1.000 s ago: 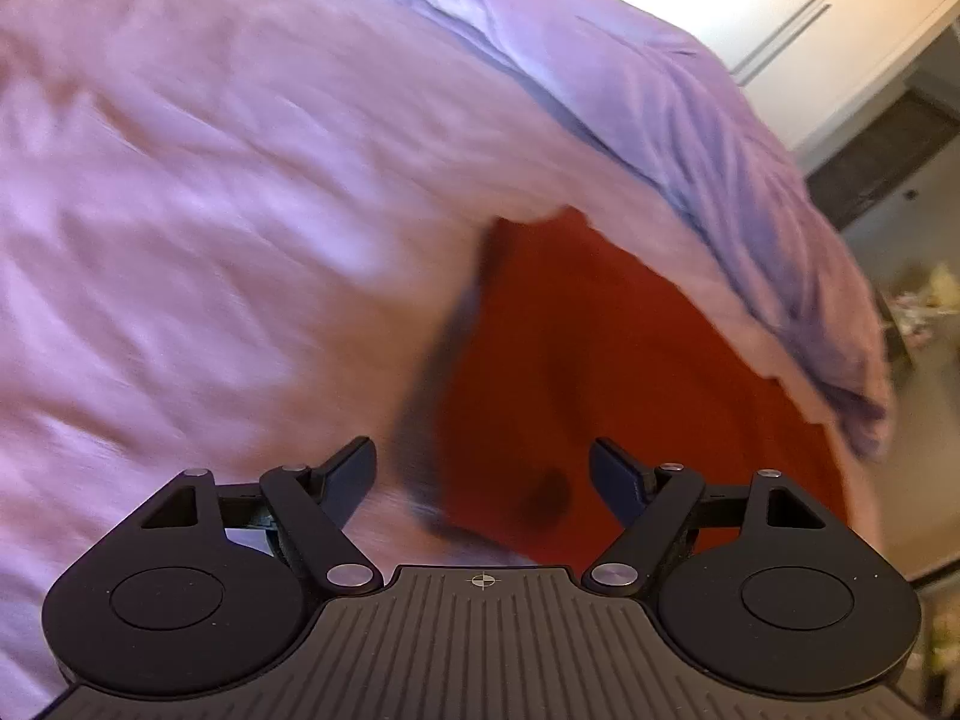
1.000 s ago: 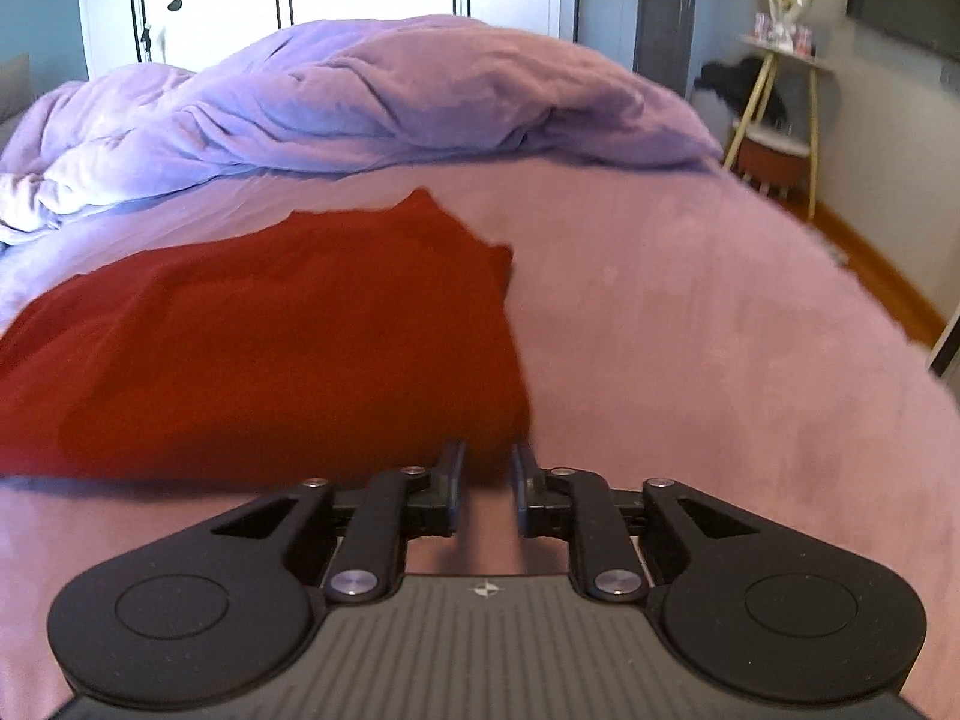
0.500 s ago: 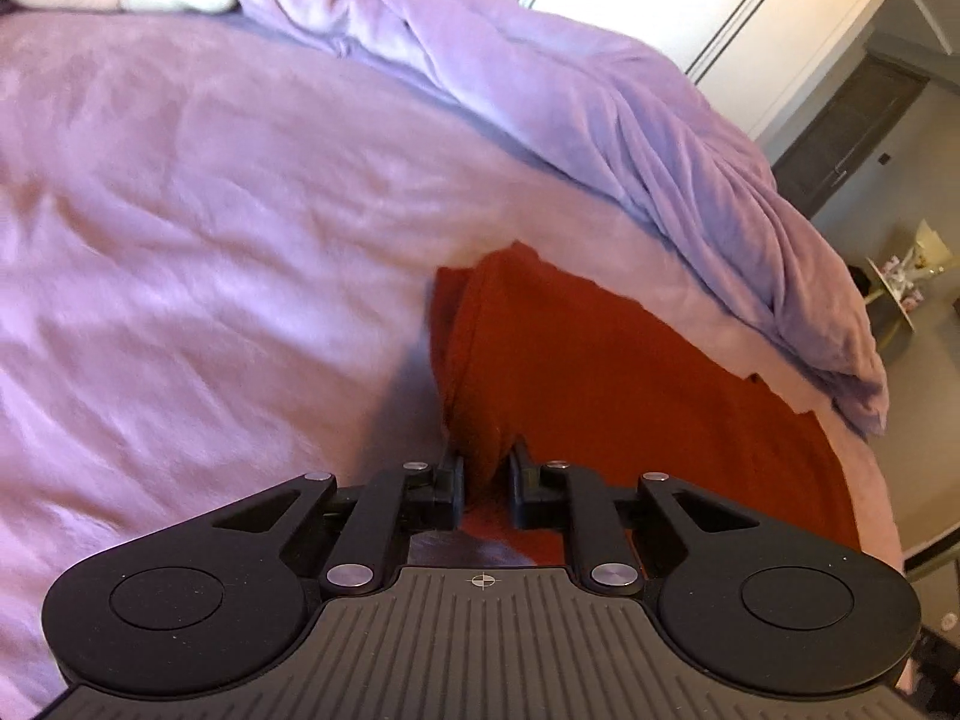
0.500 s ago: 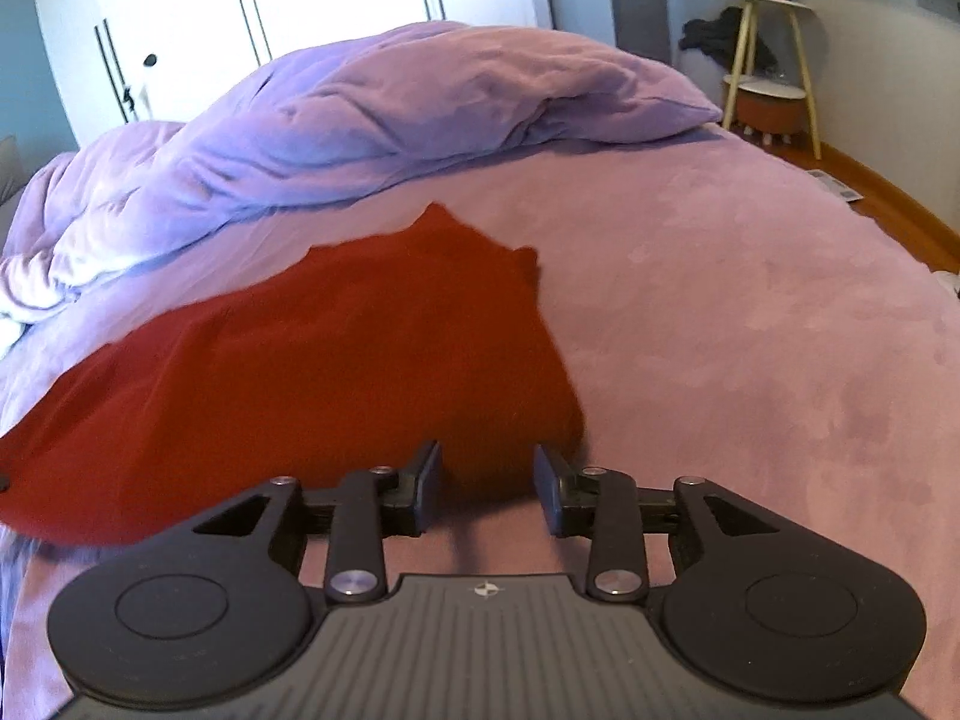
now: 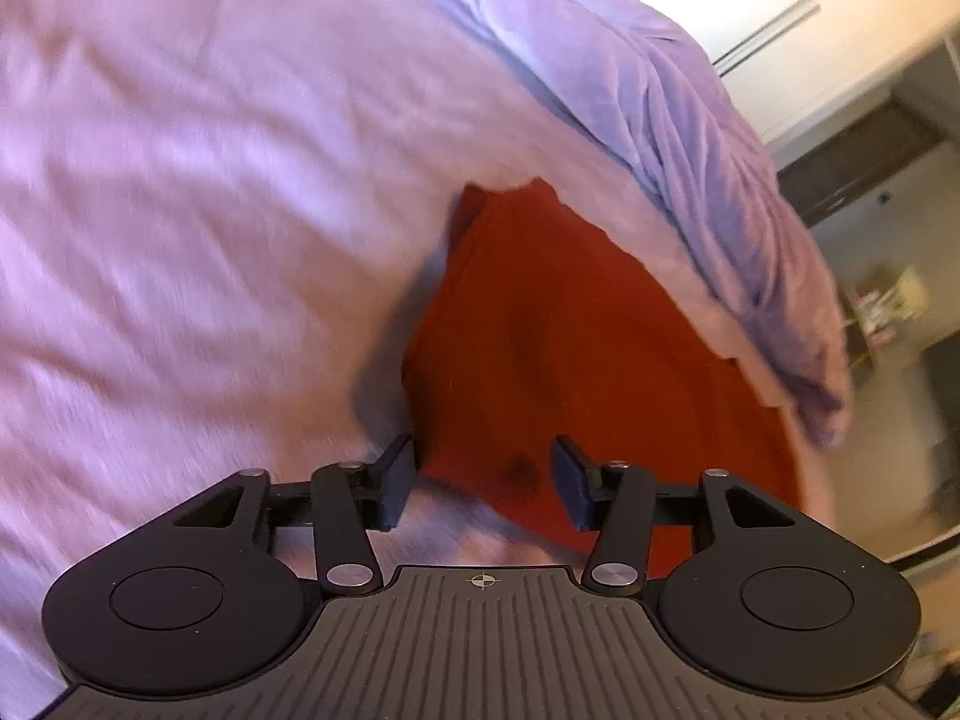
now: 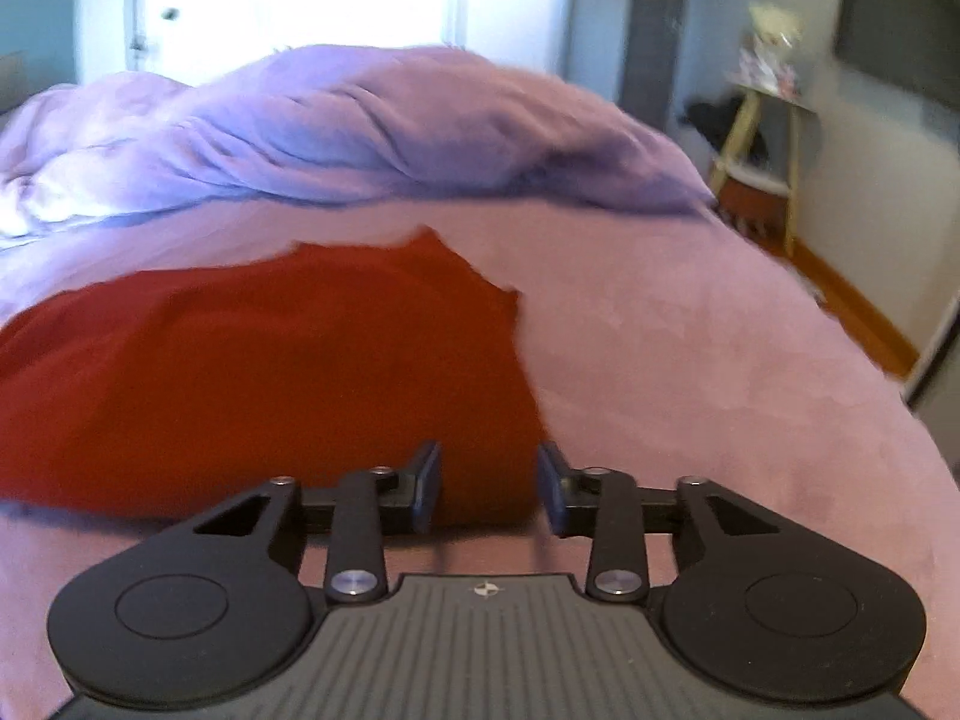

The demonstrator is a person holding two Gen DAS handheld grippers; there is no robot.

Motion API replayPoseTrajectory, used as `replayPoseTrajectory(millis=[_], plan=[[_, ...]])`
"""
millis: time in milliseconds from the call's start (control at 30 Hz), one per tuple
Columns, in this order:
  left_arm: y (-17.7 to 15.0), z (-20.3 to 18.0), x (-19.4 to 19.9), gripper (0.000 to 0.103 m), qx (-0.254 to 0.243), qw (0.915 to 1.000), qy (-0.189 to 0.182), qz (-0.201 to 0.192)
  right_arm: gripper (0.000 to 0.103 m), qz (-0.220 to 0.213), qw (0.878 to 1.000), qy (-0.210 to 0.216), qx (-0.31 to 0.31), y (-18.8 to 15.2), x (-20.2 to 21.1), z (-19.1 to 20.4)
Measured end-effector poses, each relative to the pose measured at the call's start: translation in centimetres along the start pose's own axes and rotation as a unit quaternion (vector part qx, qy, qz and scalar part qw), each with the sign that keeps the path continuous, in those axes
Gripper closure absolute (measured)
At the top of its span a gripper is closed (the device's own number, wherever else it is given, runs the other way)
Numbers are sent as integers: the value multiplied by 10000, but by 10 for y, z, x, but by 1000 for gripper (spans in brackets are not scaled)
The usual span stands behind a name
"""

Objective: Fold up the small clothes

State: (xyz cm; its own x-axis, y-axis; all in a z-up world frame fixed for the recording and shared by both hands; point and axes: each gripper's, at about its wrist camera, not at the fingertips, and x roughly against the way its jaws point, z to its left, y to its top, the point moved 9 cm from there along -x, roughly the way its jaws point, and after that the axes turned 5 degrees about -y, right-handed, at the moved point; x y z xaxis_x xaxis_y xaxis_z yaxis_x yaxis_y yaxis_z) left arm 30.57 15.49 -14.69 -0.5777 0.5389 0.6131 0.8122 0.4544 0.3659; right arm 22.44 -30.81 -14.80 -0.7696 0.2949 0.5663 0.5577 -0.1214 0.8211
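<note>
A: Report the left gripper (image 5: pixel 483 483).

B: Its jaws are opening and stand moderately apart. A corner of the red garment (image 5: pixel 570 348) lies between the fingers (image 5: pixel 396 477), but the pads are not pressing on it; the left finger sits just beside the cloth edge and the right finger is clear of the fabric surface. The grip is released.

A: Location of the garment?

B: It lies flat on the pink bedsheet (image 5: pixel 180 210), spread away from the gripper toward the crumpled lilac duvet (image 5: pixel 690 138). This view is motion-blurred.

A: Report the right gripper (image 6: pixel 489 483).

B: Its jaws stand partly apart, narrower than the left pair. The near right corner of the red garment (image 6: pixel 270 372) sits in the gap between the fingers (image 6: pixel 426 483). The picture does not settle whether the pads touch the cloth; no pinch is visible, so treat it as unclamped.

A: Surroundings on the right?

B: The bedsheet (image 6: pixel 690 372) continues bare to the right of the garment; the duvet (image 6: pixel 360 132) lies behind it, and a small wooden side table (image 6: pixel 762 138) stands beyond the bed.
</note>
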Motion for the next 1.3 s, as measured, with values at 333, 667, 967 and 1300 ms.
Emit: replayPoseTrajectory(millis=[333, 667, 967, 1300], plan=[[5, 8, -32, 45, 915, 9940, -541, 255, 81, 133, 9838, 1655, 677, -16, 24, 130], [21, 14, -39, 78, 1245, 9896, -707, -133, 81, 44, 9842, 1560, 835, -2, 7, 188], [20, 11, -42, 68, 1246, 9898, -662, -203, 82, -66, 9846, 1324, 1139, 2, 7, 194], [37, -23, -27, 80, 875, 9925, -702, -491, 80, 1, 9837, 1574, 871, 3, 15, 165]])
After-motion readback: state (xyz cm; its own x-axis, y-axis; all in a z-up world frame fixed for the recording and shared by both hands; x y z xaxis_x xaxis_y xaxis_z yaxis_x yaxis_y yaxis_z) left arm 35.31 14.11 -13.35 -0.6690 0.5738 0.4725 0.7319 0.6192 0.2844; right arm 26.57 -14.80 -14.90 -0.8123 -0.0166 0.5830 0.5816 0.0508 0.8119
